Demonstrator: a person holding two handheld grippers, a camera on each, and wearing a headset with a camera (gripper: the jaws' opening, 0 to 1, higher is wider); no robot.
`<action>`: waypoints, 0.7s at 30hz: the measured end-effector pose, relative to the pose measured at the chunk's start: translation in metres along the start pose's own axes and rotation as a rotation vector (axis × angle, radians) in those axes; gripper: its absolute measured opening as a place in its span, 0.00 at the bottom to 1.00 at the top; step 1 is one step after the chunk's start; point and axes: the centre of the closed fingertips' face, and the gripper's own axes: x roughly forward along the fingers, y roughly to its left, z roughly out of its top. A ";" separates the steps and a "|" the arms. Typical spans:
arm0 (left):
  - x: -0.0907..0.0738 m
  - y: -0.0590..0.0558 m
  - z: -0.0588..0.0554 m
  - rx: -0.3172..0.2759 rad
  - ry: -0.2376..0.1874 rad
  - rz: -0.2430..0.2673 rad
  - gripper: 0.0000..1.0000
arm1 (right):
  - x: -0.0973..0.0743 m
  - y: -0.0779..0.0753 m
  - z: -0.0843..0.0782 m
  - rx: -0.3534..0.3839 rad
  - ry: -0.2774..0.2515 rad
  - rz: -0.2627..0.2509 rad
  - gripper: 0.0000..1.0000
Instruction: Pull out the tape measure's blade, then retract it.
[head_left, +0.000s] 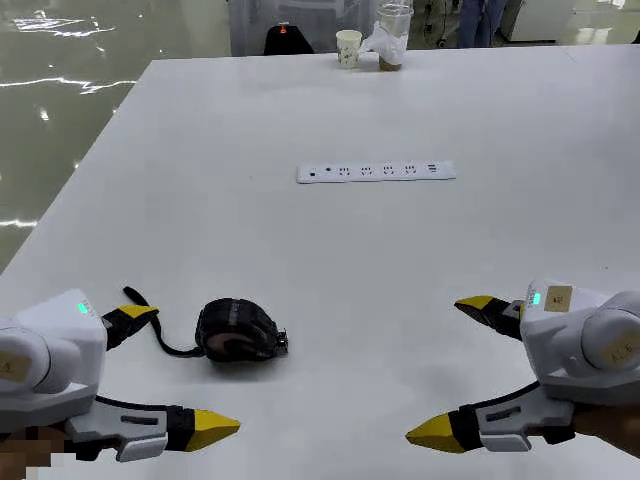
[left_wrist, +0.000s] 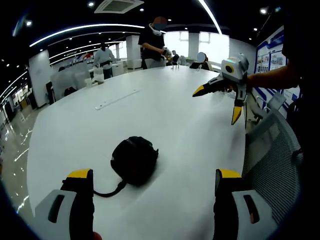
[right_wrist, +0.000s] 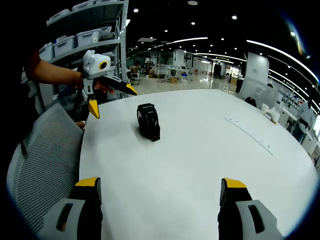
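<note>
A black tape measure with a black wrist strap lies on the white table, its blade inside the case. My left gripper stands open at the near left, its yellow tips on either side of the strap end. From the left gripper view the tape measure sits just ahead of the open left gripper. My right gripper is open at the near right, well apart from the case. Far ahead of the right gripper in its own view is the tape measure.
A white power strip lies across the table's middle. A paper cup and a plastic cup stand at the far edge. People stand behind the table's far end in the left gripper view. A mesh chair sits beside the table.
</note>
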 end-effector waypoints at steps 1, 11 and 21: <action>0.000 0.001 0.000 0.004 0.003 -0.002 0.99 | 0.001 0.000 0.000 -0.003 0.001 0.004 0.99; 0.010 0.011 0.002 0.078 0.050 -0.050 0.99 | 0.018 -0.010 0.007 -0.062 0.020 0.056 0.99; 0.018 0.021 0.001 0.147 0.096 -0.092 0.97 | 0.032 -0.021 0.011 -0.120 0.051 0.100 0.99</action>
